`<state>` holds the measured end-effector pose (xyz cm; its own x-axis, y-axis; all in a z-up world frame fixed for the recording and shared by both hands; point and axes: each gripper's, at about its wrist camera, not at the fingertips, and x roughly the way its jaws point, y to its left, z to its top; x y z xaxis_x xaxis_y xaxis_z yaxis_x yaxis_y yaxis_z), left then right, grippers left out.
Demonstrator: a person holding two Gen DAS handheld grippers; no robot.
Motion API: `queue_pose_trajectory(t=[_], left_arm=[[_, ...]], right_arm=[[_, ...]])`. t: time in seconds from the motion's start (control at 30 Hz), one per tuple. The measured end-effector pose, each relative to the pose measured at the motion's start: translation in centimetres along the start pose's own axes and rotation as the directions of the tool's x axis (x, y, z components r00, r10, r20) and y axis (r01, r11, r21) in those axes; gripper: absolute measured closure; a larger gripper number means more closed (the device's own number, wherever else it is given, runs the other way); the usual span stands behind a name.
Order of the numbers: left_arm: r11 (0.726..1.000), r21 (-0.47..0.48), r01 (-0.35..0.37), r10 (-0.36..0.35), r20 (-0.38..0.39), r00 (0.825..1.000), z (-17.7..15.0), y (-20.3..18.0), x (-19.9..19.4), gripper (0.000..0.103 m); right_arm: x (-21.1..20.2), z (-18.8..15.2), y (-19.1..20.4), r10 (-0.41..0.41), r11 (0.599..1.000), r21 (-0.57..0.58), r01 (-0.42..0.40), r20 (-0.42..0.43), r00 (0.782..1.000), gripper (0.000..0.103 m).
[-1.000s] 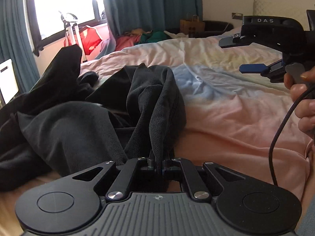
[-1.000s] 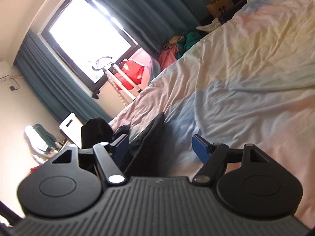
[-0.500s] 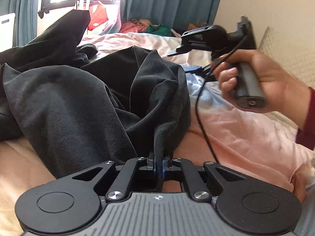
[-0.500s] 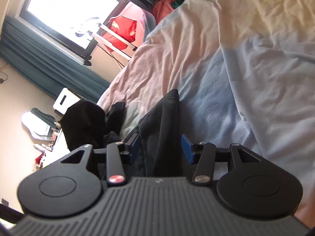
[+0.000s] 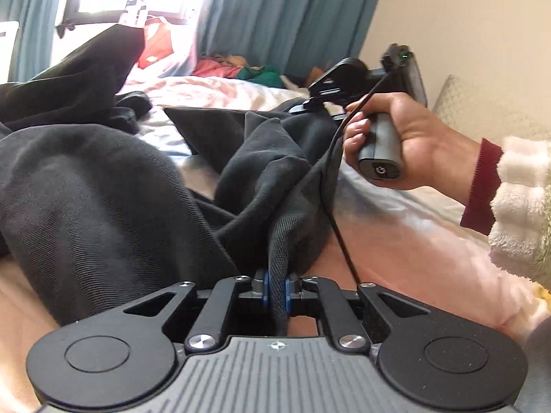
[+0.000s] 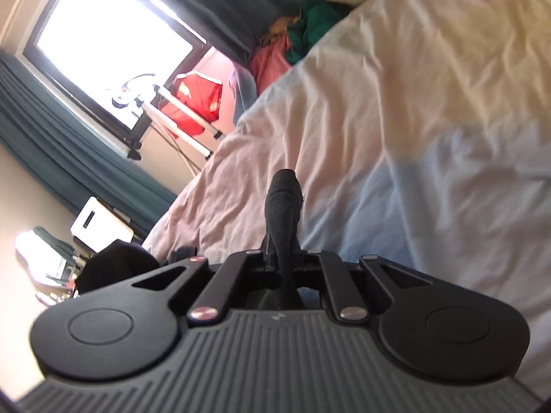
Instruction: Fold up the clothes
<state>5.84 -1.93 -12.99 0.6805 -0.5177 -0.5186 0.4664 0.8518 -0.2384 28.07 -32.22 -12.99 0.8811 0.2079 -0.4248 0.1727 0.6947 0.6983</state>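
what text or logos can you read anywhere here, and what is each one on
"G": a lone logo-like letter on the butt of the handle gripped by the right hand.
Small round emblem on the body behind the left tongs: too small to read.
No other readable text in either view.

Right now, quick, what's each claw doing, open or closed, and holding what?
Left claw: closed on an edge of the dark garment.
Right claw: closed on another fold of the dark garment.
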Motion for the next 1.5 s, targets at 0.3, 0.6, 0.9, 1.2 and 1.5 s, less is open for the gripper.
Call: queue_pose_trajectory(t=[0.3,0.6,0.9,1.2,1.5], left_arm=[[0.999,-0.037,0.017,-0.012,0.116,0.993,0.9,-0.7,-3.4,0.045],[0.939,-0.340,-0.052,0.092,0.103,0.990,1.6,4.2,-7.1,0.032],[0.238,-0.971,-0.022,0.225,0.033,0.974,-3.2,20.5,-9.2,0.034],[0.026,-0.998,0.060,0.382,0.065,0.922,-2.4,28.8,-10.6,0.057],[0.163,-0.986,0.019,0.458,0.093,0.884,3.2,29.9,-17.3,0.095]], right_arm=[[-17.3,5.3,-7.5,-0.116,0.979,0.196,0.057,0.306,0.945,0.095],[-22.4,-0.4,-19.6,-0.284,0.762,0.641,0.092,0.204,0.937,0.095],[-22.5,-1.9,-19.3,-0.283,0.770,0.623,0.133,0.147,0.948,0.094],[-20.8,-0.2,-20.5,-0.280,0.747,0.655,0.113,0.156,0.947,0.094],[-18.1,5.5,-16.6,-0.342,0.852,0.479,0.209,0.209,0.916,0.095]])
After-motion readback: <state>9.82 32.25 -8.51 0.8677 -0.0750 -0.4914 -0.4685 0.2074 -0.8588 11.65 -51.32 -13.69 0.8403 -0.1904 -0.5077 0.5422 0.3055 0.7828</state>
